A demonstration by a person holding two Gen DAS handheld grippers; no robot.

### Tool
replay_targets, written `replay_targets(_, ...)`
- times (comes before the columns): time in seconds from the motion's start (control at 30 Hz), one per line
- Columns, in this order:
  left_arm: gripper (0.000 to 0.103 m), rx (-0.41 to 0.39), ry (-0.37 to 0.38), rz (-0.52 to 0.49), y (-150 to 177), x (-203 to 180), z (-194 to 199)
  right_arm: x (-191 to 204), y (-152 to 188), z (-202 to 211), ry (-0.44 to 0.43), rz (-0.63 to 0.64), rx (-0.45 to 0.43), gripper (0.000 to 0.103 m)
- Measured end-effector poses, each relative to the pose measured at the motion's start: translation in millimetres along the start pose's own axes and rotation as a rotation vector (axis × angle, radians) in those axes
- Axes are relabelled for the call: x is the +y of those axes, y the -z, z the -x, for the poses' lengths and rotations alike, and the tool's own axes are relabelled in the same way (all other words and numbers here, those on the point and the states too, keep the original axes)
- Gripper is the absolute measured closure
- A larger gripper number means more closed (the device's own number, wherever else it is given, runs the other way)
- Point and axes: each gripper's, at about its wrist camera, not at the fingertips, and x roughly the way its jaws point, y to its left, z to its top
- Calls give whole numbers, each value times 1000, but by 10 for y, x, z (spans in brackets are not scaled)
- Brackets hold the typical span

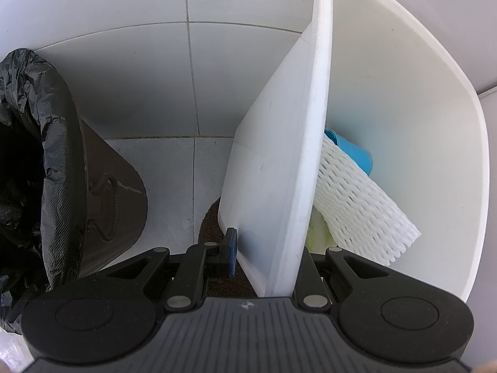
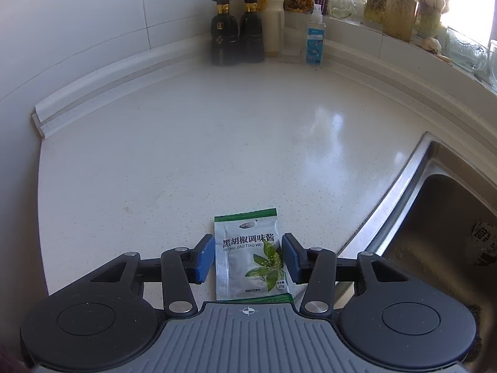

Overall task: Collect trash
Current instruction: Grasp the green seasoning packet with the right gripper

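In the left wrist view my left gripper (image 1: 267, 248) is shut on the wall of a white plastic bin (image 1: 279, 155), one finger outside and one inside. The bin holds a white foam net sleeve (image 1: 357, 205), a blue cup (image 1: 354, 152) and something pale green (image 1: 316, 230). In the right wrist view my right gripper (image 2: 250, 256) is open, its blue pads either side of a green and silver sauce sachet (image 2: 251, 258) lying flat on the white countertop (image 2: 186, 155). The pads stand just apart from the sachet's edges.
A brown bin lined with a black bag (image 1: 37, 161) stands left of the white bin on a tiled floor. On the counter, two dark bottles (image 2: 236, 31), a cream bottle, a spray bottle (image 2: 315, 40) and a noodle cup stand at the back. A steel sink (image 2: 441, 217) lies right.
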Motion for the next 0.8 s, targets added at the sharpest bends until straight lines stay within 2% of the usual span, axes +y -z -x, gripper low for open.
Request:
replay_targets(0.03,90,0,0,0,0,-1,0,1,0,3,1,-1,-1,64)
replay_targets(0.17,90,0,0,1,0,0,-1,10,-12,4,4,-2,3,68)
replay_targets(0.5,90,0,0,0,0,-2,0,140,-51,74,-20,16,-23,69)
replay_targets(0.8,90,0,0,1,1,-3,-1,647,-55,137,-108,121,-43,69)
